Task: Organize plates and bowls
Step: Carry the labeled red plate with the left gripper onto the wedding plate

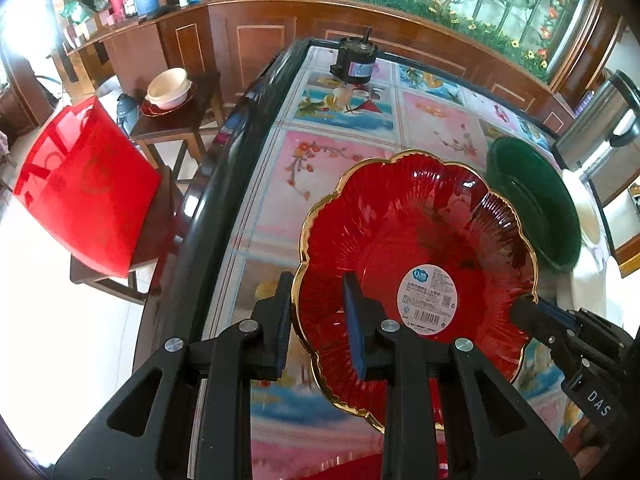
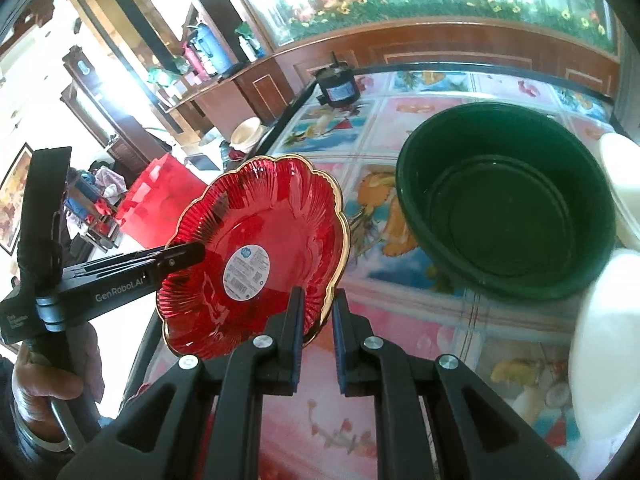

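A red scalloped plate (image 1: pixel 404 240) with a gold rim and a white label is held tilted above the table; it also shows in the right wrist view (image 2: pixel 264 224). My left gripper (image 1: pixel 318 312) straddles its left rim, fingers a little apart. My right gripper (image 2: pixel 318 316) straddles the opposite rim; it shows in the left wrist view (image 1: pixel 528 312) touching the plate's edge. A dark green bowl (image 2: pixel 504 204) stands on the table to the right, also in the left wrist view (image 1: pixel 536 200). White bowls (image 2: pixel 600 320) sit at the far right.
The table (image 1: pixel 344 160) has a colourful picture cloth under glass with a black edge. A black motor (image 1: pixel 354 62) stands at its far end. A red bag (image 1: pixel 84 188) sits on a chair at left. A side table holds a white bowl (image 1: pixel 168 88) on a red plate.
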{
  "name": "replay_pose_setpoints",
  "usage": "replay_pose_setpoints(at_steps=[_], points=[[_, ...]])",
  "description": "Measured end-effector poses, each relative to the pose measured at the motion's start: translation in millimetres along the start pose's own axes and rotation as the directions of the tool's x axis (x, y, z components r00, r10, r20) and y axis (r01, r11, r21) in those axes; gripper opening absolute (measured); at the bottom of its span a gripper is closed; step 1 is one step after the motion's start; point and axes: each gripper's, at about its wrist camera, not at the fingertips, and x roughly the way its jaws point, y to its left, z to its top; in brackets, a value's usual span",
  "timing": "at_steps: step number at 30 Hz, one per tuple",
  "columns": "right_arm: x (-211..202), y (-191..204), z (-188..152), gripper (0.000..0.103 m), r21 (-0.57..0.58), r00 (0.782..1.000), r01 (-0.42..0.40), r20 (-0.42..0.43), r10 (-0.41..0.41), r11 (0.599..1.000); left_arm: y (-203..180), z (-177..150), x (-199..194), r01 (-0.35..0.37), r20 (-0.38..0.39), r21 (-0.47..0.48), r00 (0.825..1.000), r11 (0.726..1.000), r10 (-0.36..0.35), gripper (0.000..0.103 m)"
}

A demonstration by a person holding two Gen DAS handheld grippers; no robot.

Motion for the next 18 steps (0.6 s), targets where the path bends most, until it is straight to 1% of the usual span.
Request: replay_pose_setpoints(at_steps=[6, 12, 18], points=[[-19.0, 9.6, -13.3, 0.011, -0.018, 1.0, -0.024, 0.007, 0.024, 1.0, -3.7, -30.8, -29.6, -0.007, 0.014, 0.002, 1.0, 1.0, 0.007, 0.024], [-39.3, 20.8, -36.1, 0.011, -0.042, 0.999, -0.038, 0.018, 0.038, 0.998, -4.2, -69.4, -57.8, -0.004, 0.033, -0.012, 0.999, 1.0, 0.005, 0.024], [-52.7, 31.6, -63.7, 0.011, -0.075, 0.999, -0.044, 0.006, 0.045, 0.996, -2.5, -112.8, -74.9, -0.001, 0.027, -0.037, 1.0, 0.999, 0.002, 0.024]])
